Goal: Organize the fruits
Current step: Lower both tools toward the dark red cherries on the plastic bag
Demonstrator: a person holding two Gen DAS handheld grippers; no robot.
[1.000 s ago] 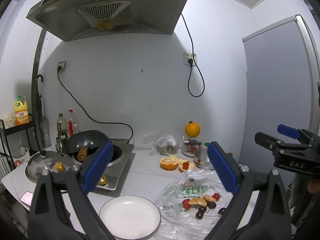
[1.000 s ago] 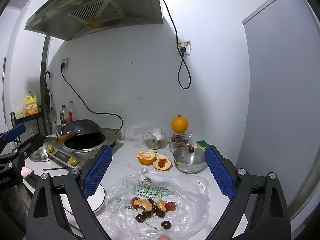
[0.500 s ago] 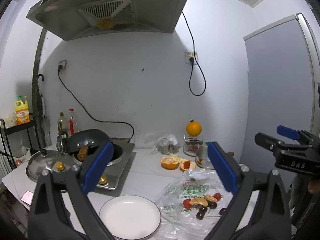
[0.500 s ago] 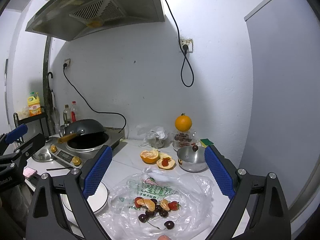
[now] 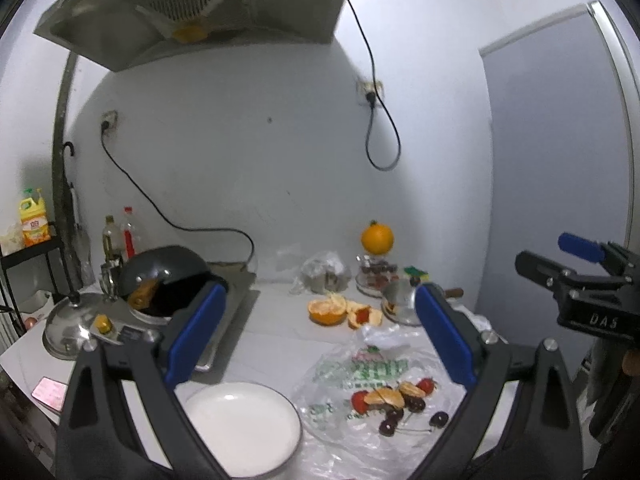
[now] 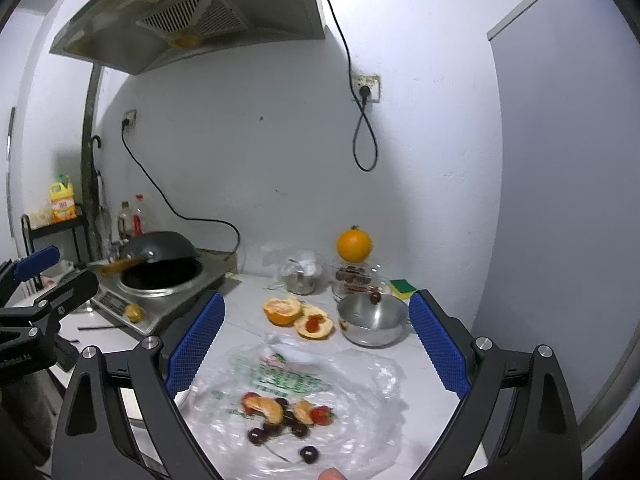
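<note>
**Both grippers wide open above a bag of loose fruit**

From my left wrist camera I see the round white ceramic plate (image 5: 240,424) whole, bare on the white countertop (image 5: 276,344), just left of the crumpled clear plastic bag with green print (image 5: 360,372). My right wrist camera catches only a sliver of that plate behind its left finger, but shows the small round steel bowl (image 6: 372,320) clearly, with a dark cherry on its far rim; in the left view that bowl is half hidden. Each camera also catches the other tool at the frame edge.

The left gripper (image 5: 320,334) hangs above the counter with blue pads far apart, holding nothing. The right gripper (image 6: 316,344) is likewise spread and empty, over the bag.

The fruit pile (image 6: 284,416) lies on the flattened bag: peeled orange segments, red strawberries and dark cherries with stems, touching one another, one cherry slightly apart. Behind the bag sit opened orange peels (image 6: 298,314), one cupping something red, and a whole orange (image 6: 354,245) perched on a clear container.
</note>
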